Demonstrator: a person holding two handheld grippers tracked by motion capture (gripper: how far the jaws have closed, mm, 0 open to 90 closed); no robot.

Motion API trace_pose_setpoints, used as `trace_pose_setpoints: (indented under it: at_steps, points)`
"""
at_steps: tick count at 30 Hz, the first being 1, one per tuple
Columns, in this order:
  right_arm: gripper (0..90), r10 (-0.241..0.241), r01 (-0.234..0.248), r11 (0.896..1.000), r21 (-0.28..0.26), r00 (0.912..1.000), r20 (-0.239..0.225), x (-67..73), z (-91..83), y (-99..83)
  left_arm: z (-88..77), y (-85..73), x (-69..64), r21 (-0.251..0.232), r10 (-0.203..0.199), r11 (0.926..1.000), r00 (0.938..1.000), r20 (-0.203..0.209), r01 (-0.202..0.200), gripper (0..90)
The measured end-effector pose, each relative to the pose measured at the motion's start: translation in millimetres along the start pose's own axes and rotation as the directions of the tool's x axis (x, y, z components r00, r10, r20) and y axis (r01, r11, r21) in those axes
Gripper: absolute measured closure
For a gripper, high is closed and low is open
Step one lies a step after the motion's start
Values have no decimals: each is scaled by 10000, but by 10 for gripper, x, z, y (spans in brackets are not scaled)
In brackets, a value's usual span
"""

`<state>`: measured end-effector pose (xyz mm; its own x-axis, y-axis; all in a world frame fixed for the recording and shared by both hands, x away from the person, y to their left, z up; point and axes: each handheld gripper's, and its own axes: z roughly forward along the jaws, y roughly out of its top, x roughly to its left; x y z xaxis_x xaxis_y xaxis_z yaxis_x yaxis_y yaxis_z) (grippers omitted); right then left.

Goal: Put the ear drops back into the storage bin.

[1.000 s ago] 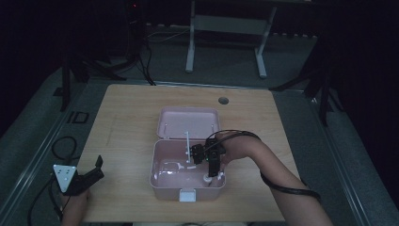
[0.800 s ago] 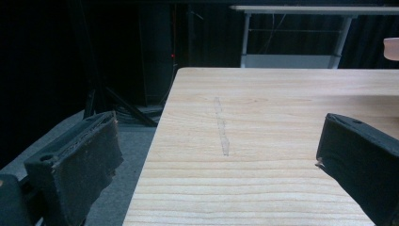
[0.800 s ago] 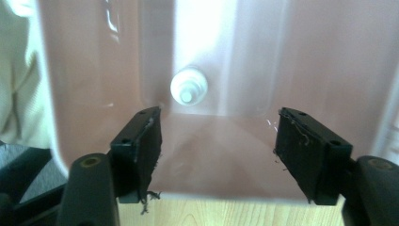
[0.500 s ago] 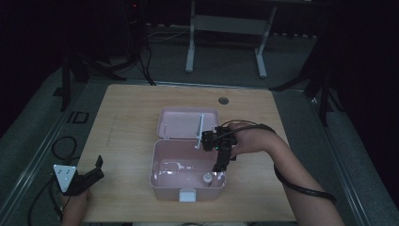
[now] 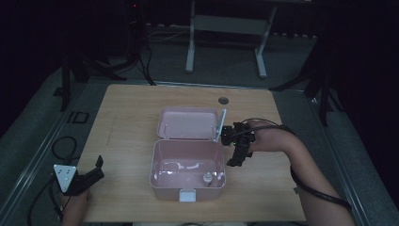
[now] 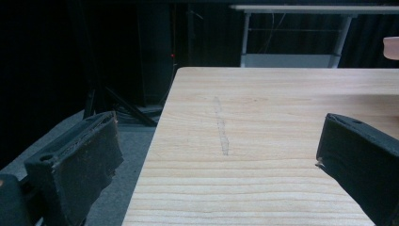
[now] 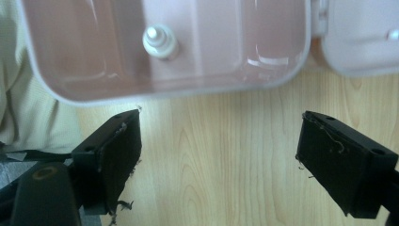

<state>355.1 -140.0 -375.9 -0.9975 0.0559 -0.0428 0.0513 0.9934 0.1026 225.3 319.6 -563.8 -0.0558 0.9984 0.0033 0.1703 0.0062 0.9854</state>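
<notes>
High view: I've got a glossy pink plastic box (image 5: 188, 169) lying open mid-table (image 5: 127, 122), rounded corners, small white bottle (image 5: 205, 178) inside. Right gripper (image 5: 235, 160) is just beside its right wall, jaws apart. Left gripper (image 5: 96, 168) is near the table's corner, jaws spread too.

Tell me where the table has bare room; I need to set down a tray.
Bare wood runs from the table left edge to the pink box. Right of the box is crowded by the right gripper and forearm.
</notes>
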Motion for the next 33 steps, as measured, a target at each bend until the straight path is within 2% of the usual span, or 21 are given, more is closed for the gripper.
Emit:
trace_pose_setpoints:
  at_steps: [10, 13, 17, 18, 20, 24, 26, 27, 29, 30, 31, 33]
  points:
    - [141, 755, -752, 9965, -367, 9971, 76, -60, 187, -328, -1, -1, -2, 6, 3, 10000, 10000, 9, -3, 5]
    - [141, 1292, -1281, 9888, -761, 9916, 97, -88, 299, -497, -2, -1, -4, 2, -4, 10000, 10000, 21, 4, 5]
    - [141, 1794, -1763, 9817, -716, 9830, 382, -110, 440, -640, -3, -1, -3, -6, -2, 10000, 10000, 24, 2, 5]
    - [141, 1794, -1763, 9817, -716, 9830, 382, -110, 440, -640, -4, -2, -4, -12, -8, 10000, 10000, 29, 8, 5]
    - [141, 2065, -2022, 9730, -1111, 9780, 292, -108, 536, -743, -5, -2, -4, -14, -4, 10000, 10000, 29, 4, 5]
    - [141, 2599, -2474, 9539, -1702, 9640, 556, -97, 672, -882, -5, -2, -6, -22, -7, 10000, 10000, 44, 8, 5]
    - [141, 2812, -2660, 9463, -1839, 9577, 614, -89, 743, -954, -6, -2, -7, -22, -4, 10000, 10000, 47, 4, 5]
    - [141, 2812, -2660, 9463, -1839, 9577, 614, -89, 743, -954, -6, -2, -7, -22, -4, 10000, 10000, 47, 4, 4]
    - [140, 3100, -2909, 9340, -2073, 9485, 658, -71, 839, -1063, -6, -2, -7, -24, -8, 10000, 10000, 54, 8, 5]
    - [140, 3100, -2909, 9340, -2073, 9485, 658, -71, 839, -1063, -7, -3, -7, -25, 4, 10000, 10000, 50, -4, 5]
    - [141, 3404, -3162, 9191, -2352, 9378, 691, -65, 888, -1142, -7, -3, -6, -26, 3, 10000, 10000, 58, -3, 5]
    - [141, 3696, -3380, 9043, -2608, 9256, 819, -60, 932, -1228, -7, -3, -7, -25, 2, 10000, 10000, 59, -2, 5]
